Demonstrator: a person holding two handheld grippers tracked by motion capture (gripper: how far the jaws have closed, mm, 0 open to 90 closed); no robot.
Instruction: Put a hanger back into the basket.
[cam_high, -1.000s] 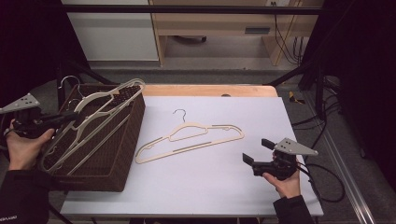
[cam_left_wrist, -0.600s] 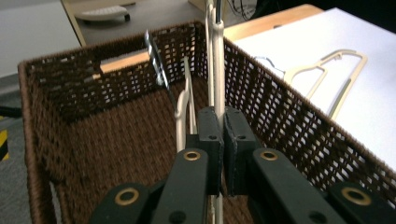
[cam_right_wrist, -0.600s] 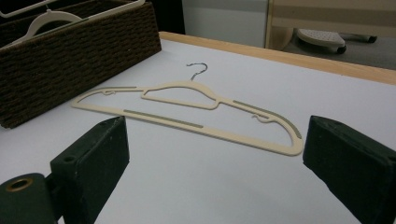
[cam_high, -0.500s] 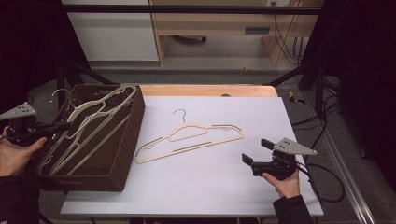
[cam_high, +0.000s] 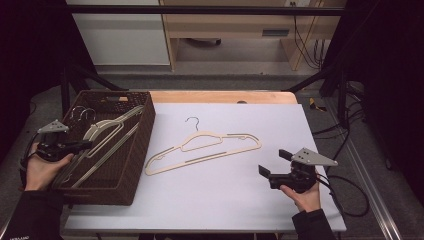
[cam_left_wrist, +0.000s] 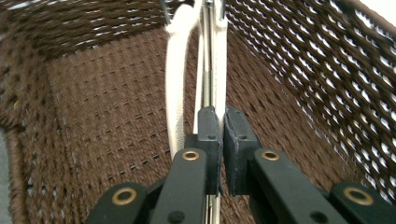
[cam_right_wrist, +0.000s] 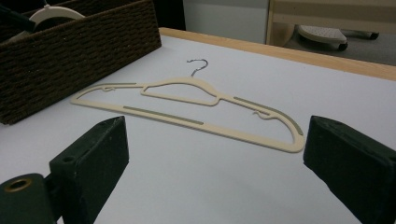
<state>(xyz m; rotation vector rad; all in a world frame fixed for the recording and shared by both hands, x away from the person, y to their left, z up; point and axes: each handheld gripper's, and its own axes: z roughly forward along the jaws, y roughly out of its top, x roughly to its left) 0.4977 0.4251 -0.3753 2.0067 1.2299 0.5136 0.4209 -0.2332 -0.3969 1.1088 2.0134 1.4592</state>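
Note:
A bundle of cream hangers lies slanted inside the brown wicker basket on the table's left side. My left gripper reaches in over the basket's left rim and is shut on the thin edges of those hangers; in the left gripper view the jaws stand almost together, with the woven basket floor behind. One more cream hanger with a metal hook lies flat on the white table top. My right gripper rests near the front right, open, its jaws wide apart and facing that hanger.
The white table top has a wooden strip along its far edge. Cables trail off the right side. Beyond the table stand a white cabinet and wooden furniture. The basket wall stands at the left in the right gripper view.
My left hand has come down with the hangers: they stuck up over the basket's rim before and now lie lower inside it. The right hand and the hanger on the table stayed still.

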